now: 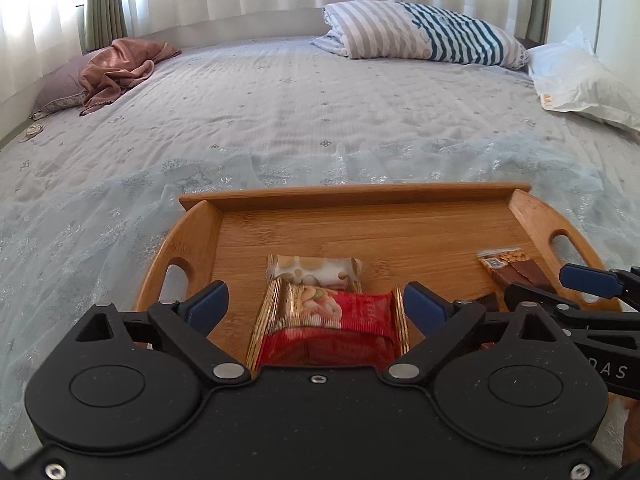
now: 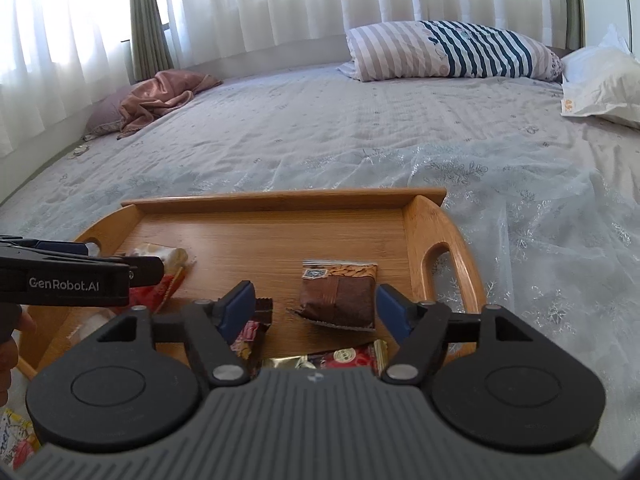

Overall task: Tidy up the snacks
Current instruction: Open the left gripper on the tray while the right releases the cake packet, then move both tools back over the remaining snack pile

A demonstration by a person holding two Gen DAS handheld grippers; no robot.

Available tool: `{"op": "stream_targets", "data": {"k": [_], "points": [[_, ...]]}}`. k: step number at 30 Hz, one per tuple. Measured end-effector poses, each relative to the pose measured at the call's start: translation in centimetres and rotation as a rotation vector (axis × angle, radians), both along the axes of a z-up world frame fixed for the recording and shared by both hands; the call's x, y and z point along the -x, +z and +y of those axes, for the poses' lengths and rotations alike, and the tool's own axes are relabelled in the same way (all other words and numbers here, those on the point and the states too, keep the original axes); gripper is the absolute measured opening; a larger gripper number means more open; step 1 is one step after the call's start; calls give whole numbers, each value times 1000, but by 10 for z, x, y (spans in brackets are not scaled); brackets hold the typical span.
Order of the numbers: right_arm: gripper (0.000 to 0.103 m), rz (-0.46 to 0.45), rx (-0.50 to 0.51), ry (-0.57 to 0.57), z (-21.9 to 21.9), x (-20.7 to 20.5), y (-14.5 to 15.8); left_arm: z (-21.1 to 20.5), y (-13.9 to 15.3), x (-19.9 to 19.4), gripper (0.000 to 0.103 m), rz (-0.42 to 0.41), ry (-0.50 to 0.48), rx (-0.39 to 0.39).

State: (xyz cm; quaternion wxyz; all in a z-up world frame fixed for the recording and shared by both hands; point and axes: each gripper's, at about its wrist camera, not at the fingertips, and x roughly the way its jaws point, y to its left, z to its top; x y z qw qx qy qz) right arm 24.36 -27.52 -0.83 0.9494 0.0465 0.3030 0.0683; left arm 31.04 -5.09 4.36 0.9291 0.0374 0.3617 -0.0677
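**Both jaws spread over the snack tray**

My left gripper point(image 1: 316, 306) hangs over the near part of the wooden tray point(image 1: 360, 194), which sits on the bed point(image 1: 280, 112). Its jaws stand spread, with the red snack packet point(image 1: 332, 328) lying between them on the tray floor; the blue pads are clear of the packet's gold crimped ends. Just beyond it lies a white packet with gold dots point(image 1: 316, 270), its near edge tucked under the red one.

My right gripper point(image 2: 316, 308) is over the tray's right side, beside the handle cut-out point(image 2: 440, 264). Its jaws are spread too, and the brown almond bar point(image 2: 340, 296) lies between them, touching neither pad. More wrappers lie at the tray's near edge, partly hidden under my body: a dark one point(image 2: 262, 306) by the left pad and a red-and-gold one point(image 2: 348, 356).

Farther up the bed lie a striped pillow point(image 1: 420, 36), a white pillow point(image 1: 580, 80) and a crumpled brown cloth point(image 1: 120, 68).
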Motion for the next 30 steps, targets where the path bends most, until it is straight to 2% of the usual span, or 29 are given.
{"op": "stream_targets", "data": {"k": [6, 12, 20, 30], "points": [[90, -50, 44, 35, 6, 28, 15, 7, 17, 42, 99, -24, -43, 9], [93, -75, 15, 54, 4, 55, 24, 14, 33, 89, 101, -63, -91, 3], [100, -120, 28, 95, 6, 95, 30, 20, 45, 148, 102, -101, -133, 41], [103, -190, 81, 133, 14, 143, 29, 31, 34, 206, 102, -121, -124, 86]]}}
